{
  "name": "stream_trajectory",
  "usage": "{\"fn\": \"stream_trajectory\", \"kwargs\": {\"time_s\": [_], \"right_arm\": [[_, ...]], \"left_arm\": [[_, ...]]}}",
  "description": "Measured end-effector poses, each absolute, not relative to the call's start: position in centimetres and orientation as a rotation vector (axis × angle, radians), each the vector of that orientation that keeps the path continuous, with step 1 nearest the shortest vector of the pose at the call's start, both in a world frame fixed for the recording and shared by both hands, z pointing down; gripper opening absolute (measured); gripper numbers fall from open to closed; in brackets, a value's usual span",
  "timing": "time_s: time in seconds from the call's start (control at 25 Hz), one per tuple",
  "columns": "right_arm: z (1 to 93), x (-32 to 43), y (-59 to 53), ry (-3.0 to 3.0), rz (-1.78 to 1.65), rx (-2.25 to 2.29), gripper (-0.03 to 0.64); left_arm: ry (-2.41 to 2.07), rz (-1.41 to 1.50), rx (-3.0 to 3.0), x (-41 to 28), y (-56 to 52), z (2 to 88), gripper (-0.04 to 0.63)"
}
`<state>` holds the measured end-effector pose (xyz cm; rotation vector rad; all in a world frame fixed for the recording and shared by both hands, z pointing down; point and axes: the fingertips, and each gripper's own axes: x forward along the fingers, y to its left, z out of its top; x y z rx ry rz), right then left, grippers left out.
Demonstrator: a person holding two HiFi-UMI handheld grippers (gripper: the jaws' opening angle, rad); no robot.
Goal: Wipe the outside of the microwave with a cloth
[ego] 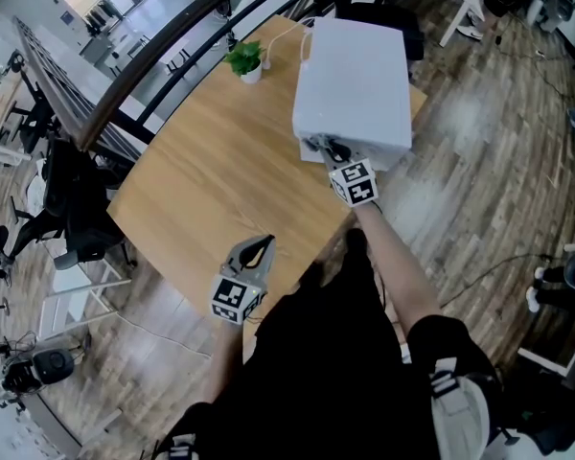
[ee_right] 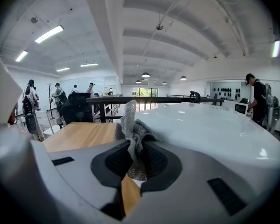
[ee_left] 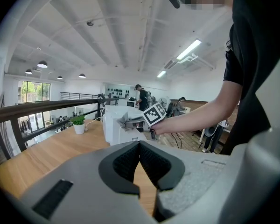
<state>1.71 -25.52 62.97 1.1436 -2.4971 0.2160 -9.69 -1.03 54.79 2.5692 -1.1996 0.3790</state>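
On the wooden table [ego: 196, 175], white microwave [ego: 356, 80], right gripper [ego: 325, 148] jaws clamped on cloth [ee_right: 132, 129], left gripper [ego: 262, 246] jaws together, potted plant [ego: 244, 58] beyond

The boxy white microwave [ego: 355, 75] stands upright at the far end of the pale wooden counter [ego: 201, 180], close to that counter's right edge. Its smooth, glossy top [ee_right: 210, 125] catches the ceiling lights. The grey woven cloth [ee_right: 130, 125] is small and open-meshed, and it is bunched into a crumpled wad, pinched between the jaws of the right gripper [ee_right: 133, 146]. One corner sticks upward. The wad lies against the microwave's near lower edge [ego: 324, 147].
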Motion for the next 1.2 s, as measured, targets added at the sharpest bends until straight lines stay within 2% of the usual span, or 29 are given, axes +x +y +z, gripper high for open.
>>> {"fn": "stream_trajectory", "kwargs": {"time_s": [1.2], "right_arm": [[62.7, 12.0, -24.5, -2.386, 0.199, 1.313, 0.038]], "left_arm": [[-1.105, 0.379, 2.62, -7.4, -0.9, 54.9, -0.002]]}}
